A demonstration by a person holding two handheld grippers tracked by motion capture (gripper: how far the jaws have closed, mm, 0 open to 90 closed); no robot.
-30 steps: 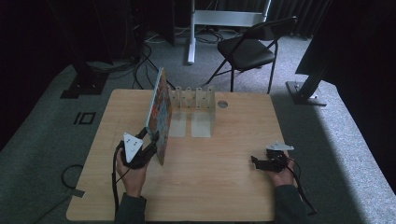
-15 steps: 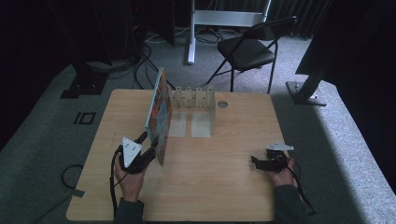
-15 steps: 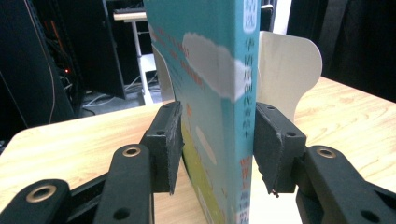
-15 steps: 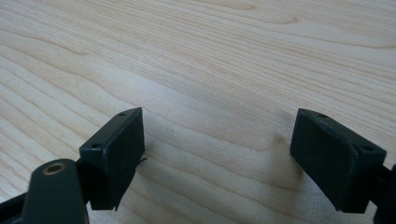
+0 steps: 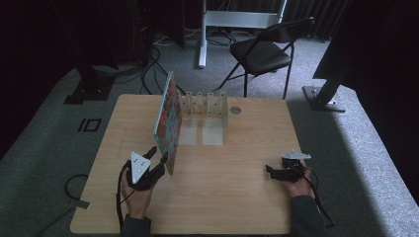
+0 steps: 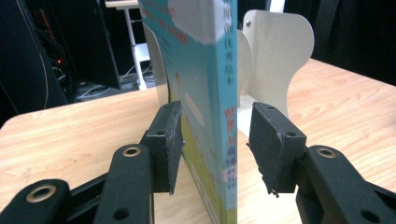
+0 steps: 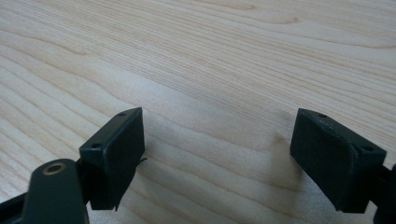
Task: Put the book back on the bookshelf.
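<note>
- Picture book (image 5: 167, 121) stands on edge on the table (image 5: 237, 197), left of frame centre in the high view, its far end beside the row of white metal bookends (image 5: 203, 104) at the back of the table.
- My left tongs (image 5: 160, 159) are at the book's near end, low down. In the left gripper view the spine (image 6: 227, 107) runs up the middle of the frame between the pads.
- Left tongs partly spread: the pad at frame left (image 6: 166, 140) lies against, or very nearly against, the cover; the one at frame right (image 6: 271, 140) stands clear of the spine with a gap. I'd call it straddling, not pinching.
- Right tongs (image 5: 272, 171) rest at lower right of the high view, well apart from the book. Spread wide over bare wood in the right gripper view (image 7: 217, 154), nothing between them.
- Handling, my judgement: thin hardback or stiff-cover, light, rigid across the boards. Glossy cover, so likely slippery under the pads.
- Tall and narrow on edge; it would tip sideways easily if nudged.
- Best hold: across both covers near the spine, low, where the boards are stiffest. A hold at the open page edge would let the covers flex.
</note>
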